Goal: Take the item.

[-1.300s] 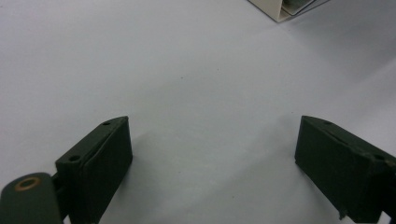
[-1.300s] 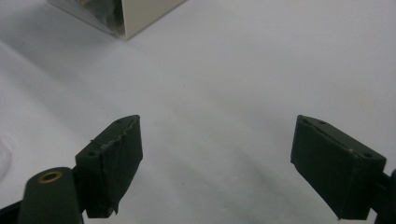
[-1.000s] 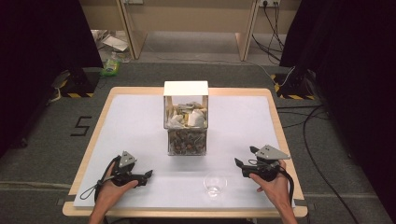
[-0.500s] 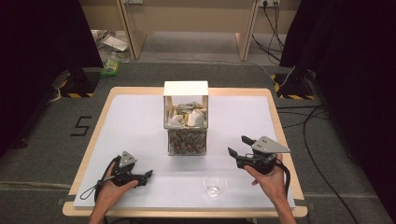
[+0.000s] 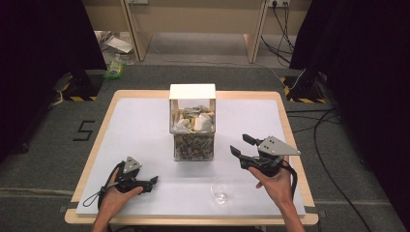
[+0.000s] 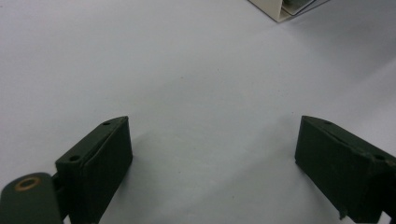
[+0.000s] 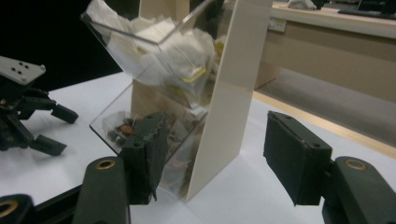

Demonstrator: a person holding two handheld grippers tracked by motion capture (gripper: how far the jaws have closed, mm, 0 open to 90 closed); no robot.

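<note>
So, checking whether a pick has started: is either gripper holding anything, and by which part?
Nothing is held. The left gripper and the right gripper, its jaws just closing, are both open and empty.

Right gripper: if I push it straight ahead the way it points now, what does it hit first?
Most likely the two-tier dispenser: the right gripper looks along its open fingers at the white side panel and lower clear bin. Nothing lies between, though the depth is hard to judge.

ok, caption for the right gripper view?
Right gripper, jaws open and empty, faces the two-tier clear dispenser of tea bags.
</note>
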